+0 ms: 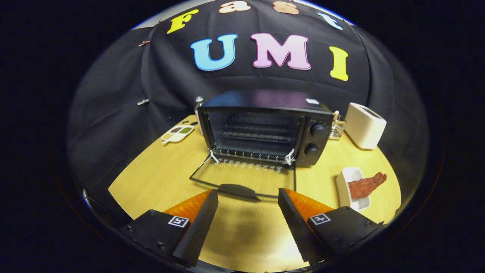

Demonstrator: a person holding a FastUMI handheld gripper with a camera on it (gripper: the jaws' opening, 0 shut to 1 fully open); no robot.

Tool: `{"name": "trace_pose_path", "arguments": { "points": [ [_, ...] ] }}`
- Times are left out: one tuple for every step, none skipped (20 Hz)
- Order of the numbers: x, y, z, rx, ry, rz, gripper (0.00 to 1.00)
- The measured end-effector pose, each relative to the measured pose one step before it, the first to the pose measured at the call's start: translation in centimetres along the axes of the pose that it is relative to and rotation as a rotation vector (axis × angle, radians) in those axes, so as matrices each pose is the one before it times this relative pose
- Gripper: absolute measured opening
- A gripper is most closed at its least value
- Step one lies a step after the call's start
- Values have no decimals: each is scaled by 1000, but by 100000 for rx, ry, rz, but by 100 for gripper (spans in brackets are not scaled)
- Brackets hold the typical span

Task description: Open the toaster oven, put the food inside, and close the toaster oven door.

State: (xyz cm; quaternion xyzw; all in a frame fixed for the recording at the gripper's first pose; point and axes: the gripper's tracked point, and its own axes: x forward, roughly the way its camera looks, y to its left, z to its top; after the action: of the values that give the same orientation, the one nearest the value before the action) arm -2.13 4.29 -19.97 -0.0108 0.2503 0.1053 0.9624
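Observation:
A black toaster oven (265, 125) stands on the wooden table (159, 178) straight ahead of me. Its glass door (246, 176) lies folded down flat toward me, with the dark handle (237, 189) just beyond my fingertips. Inside, a wire rack (254, 138) shows with nothing on it. My gripper (248, 199) is open, its fingers spread wide with nothing between them, just short of the door handle. To the right of my fingers a white dish (346, 189) holds a reddish-brown strip of food (365, 185) that hangs over its far rim.
A white toaster (364, 125) stands right of the oven, with a small glass object (337, 129) between them. Left of the oven lies a white divided dish of seasonings (177, 133). Black cloth walls close in behind the table.

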Motion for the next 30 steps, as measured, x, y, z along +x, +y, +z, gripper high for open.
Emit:
{"name": "trace_pose_path", "arguments": {
  "points": [
    [-677,-1119,1163,197,-2323,-1129,99],
    [-518,-1093,1158,153,-2373,-1190,98],
    [-412,-1256,1098,101,-2122,-1348,99],
    [-227,-1120,924,69,-1752,-559,98],
    [-210,-1094,870,83,-1757,-605,99],
    [-26,-1208,986,411,-2090,-697,98],
    [146,-1327,758,360,-1720,-858,99],
    [254,-1452,609,221,-897,-1144,98],
    [238,-1507,519,168,-629,-1055,98],
    [324,-1406,489,221,-356,-667,98],
    [304,-1369,371,204,164,-385,99],
    [278,-1294,185,187,283,-206,99],
    [262,-1330,19,-648,984,-194,99],
    [138,-1096,-72,-574,1024,1101,98],
    [90,-862,-154,30,1123,1442,99],
    [90,-937,-196,553,1433,1162,99],
    [100,-997,-240,640,1174,727,98],
    [94,-1039,-157,533,1113,336,99],
    [78,-1019,-280,326,1092,162,98],
    [174,-1045,-327,516,1312,-208,99],
    [87,-1054,-376,962,1556,-32,99],
    [3,-958,-362,883,1358,-1,99],
    [23,-943,-357,791,1314,-35,99],
    [121,-861,-338,668,1394,41,99],
    [2,-817,-486,661,1512,-27,98],
    [20,-790,-590,903,1627,129,99],
    [79,-606,-660,1363,1856,362,99],
    [-53,-338,-662,1476,2008,422,98],
    [172,-405,-543,1342,1565,432,99],
    [54,-354,-528,1194,1580,466,99]
  ]
}}
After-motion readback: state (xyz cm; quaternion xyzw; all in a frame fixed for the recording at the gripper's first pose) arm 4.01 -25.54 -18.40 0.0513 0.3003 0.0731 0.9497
